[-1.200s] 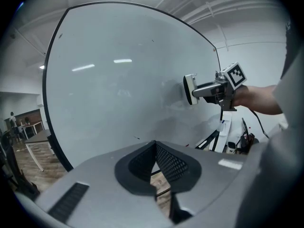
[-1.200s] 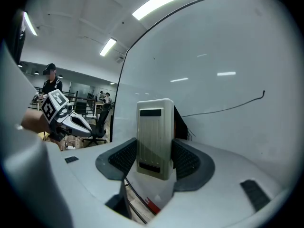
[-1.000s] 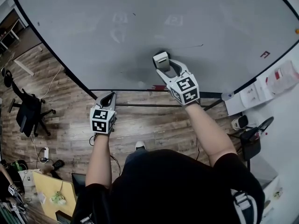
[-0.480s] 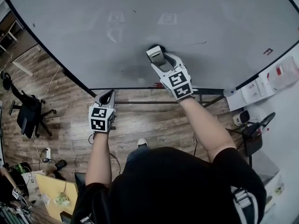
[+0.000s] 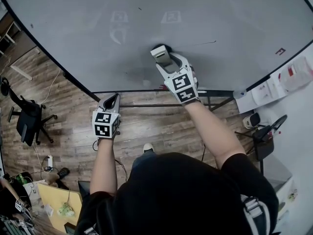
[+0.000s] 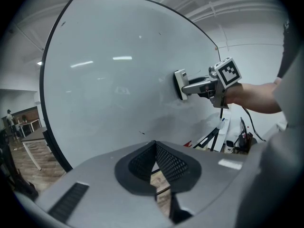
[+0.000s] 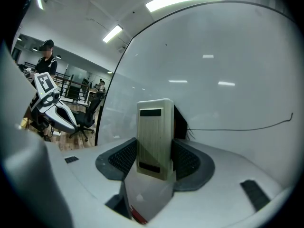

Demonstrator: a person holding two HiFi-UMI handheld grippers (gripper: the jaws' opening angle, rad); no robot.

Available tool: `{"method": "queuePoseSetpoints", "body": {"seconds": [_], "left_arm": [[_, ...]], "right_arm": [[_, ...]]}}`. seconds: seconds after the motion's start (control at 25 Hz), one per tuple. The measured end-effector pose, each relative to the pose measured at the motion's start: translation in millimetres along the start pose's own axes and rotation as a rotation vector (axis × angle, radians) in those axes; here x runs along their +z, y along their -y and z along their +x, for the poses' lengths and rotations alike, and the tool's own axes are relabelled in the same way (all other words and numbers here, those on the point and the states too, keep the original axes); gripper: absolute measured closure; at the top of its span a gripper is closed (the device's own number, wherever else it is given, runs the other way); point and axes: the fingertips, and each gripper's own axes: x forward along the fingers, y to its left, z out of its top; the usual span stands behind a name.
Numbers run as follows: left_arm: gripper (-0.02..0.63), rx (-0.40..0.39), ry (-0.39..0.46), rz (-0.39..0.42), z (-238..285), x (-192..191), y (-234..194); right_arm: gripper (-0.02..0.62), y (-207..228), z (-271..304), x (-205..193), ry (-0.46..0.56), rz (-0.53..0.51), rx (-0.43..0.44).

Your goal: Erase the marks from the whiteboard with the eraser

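- Right gripper (image 5: 164, 58): jaws clamped on the eraser (image 7: 154, 136), one on each side of its pale ribbed back.
- Eraser's dark felt side lies flat against the whiteboard (image 5: 230, 18), at lower middle, a little above the bottom edge.
- Thin black line (image 7: 237, 127) on the board starts just right of the eraser and runs right, with a small upward hook at its end.
- Grey smudge (image 5: 139, 75) on the board lies left of and below the eraser, near the bottom edge.
- Small red mark (image 5: 279, 51) sits near the board's right edge, well apart from the eraser.
- Tiny black tick (image 5: 139, 9) sits near the top middle.
- Left gripper (image 5: 113, 102): jaws together, nothing between them. It is held below the board's bottom edge, off the board, tips pointing toward it.
- Wood floor (image 5: 63, 111) is under the left gripper, with an office chair (image 5: 29, 120) far left.
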Motion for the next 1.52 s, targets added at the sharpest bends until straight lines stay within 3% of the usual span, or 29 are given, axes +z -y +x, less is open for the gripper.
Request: {"method": "queuePoseSetpoints", "body": {"seconds": [0.52, 1.52], "left_arm": [[0.597, -0.010, 0.002, -0.005, -4.9, 0.4, 2.9], [0.597, -0.032, -0.004, 0.047, 13.2, 24.8, 40.5]], "right_arm": [[0.367, 19.2, -15.0, 9.3, -0.023, 0.040, -0.061], [0.365, 123.9, -89.6, 1.3, -0.014, 0.109, -0.153]]}}
